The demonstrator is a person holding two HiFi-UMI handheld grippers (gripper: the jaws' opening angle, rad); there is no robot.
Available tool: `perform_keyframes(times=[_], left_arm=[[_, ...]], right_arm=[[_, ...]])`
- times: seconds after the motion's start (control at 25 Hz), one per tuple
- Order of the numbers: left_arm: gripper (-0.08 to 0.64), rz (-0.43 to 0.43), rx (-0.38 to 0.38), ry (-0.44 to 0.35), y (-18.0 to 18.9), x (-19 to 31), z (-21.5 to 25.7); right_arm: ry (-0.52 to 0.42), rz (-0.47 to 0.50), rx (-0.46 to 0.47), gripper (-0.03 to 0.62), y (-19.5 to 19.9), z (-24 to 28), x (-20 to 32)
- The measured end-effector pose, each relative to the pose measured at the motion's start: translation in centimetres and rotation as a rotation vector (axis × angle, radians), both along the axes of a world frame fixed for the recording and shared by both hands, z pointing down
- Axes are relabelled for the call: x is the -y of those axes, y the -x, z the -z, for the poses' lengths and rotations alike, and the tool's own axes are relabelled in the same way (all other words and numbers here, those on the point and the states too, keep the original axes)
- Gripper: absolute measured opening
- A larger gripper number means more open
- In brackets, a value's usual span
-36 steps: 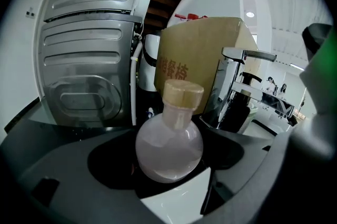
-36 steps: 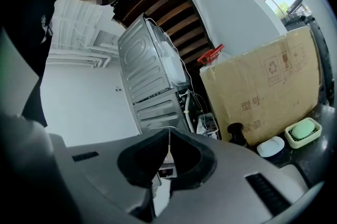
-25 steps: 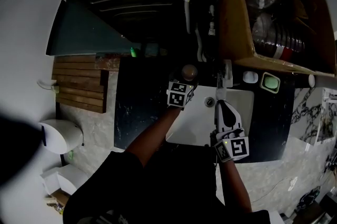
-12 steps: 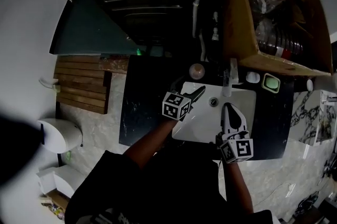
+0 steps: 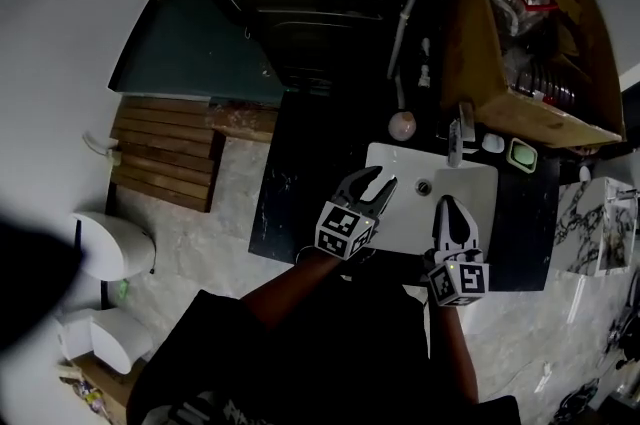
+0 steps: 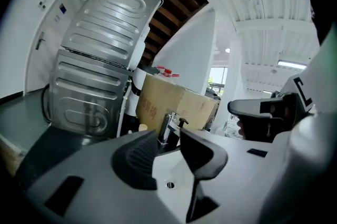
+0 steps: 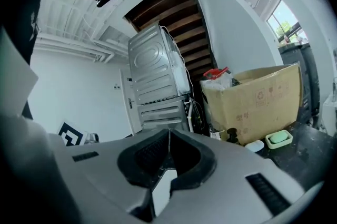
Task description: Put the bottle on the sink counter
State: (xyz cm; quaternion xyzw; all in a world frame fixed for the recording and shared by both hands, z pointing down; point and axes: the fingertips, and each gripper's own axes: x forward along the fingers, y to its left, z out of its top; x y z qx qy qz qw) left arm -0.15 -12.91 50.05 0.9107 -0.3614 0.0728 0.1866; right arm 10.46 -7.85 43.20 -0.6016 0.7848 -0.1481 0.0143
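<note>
**Now leaving the bottle [image 5: 401, 124] on the counter [image 5: 290, 183], just behind the sink [image 5: 405, 218]**

Currently holding the left gripper [image 5: 383, 178] above the sink's left half, pointing it toward the sink's back edge. Closing its jaws on empty air, with nothing at all between the pads. Looking along those jaws in the left gripper view [image 6: 171, 138], and catching only the faucet [image 6: 168, 128] through the gap, far behind the tips.

Holding the right gripper [image 5: 447, 201] above the sink's right half, near the front rim. Pressing its jaws together on nothing, with the tips meeting in a thin line in the right gripper view [image 7: 168, 136].

Showing the bottle's round pale top from overhead, on the black counter just behind the sink's back left corner. Touching neither gripper there, and sitting left of the faucet [image 5: 455, 135] at the middle of the sink's back edge.

Also showing a cardboard box [image 5: 520, 103] behind the sink toward the right, and a green soap dish [image 5: 520, 155] just past the sink's back right corner.
</note>
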Motion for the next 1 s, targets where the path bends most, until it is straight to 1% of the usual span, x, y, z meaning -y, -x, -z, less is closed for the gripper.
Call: perform_keyframes(times=[0.04,0.12,0.28,0.44,0.56,0.72,0.88,1.0], left_arm=[[0.107,0.021,-0.005,-0.001,0.9,-0.6,0.4],[0.063,0.046,-0.024,-0.015,2.3,-1.8,1.5],[0.025,0.056,-0.037,-0.048,4.6,-4.7,3.6],[0.015,0.030,-0.045,-0.076,5.4,-8.0,5.5],[0.015,0.020,-0.062,-0.105,5.2,-10.2,7.0],[0.015,0.014,-0.094,-0.106,4.7,-12.3,8.0],[0.015,-0.005,-0.085,-0.104,3.9,-14.1,8.2],[0.015,0.014,-0.077,-0.123,3.5,-15.1,9.2]], right_arm=[[0.009,-0.017,-0.006,0.039,0.0,-0.1,-0.7],[0.013,-0.041,-0.013,0.039,0.2,0.0,-1.9],[0.005,-0.043,-0.035,0.040,1.6,0.6,-4.1],[0.001,-0.035,-0.048,0.038,3.3,1.3,-6.4],[0.000,-0.052,-0.064,0.038,4.2,2.2,-7.7],[0.000,-0.085,-0.094,0.038,5.2,3.4,-8.9],[0.016,-0.059,-0.115,0.038,6.1,3.4,-11.0],[0.008,-0.022,-0.139,0.038,6.0,3.5,-12.3]])
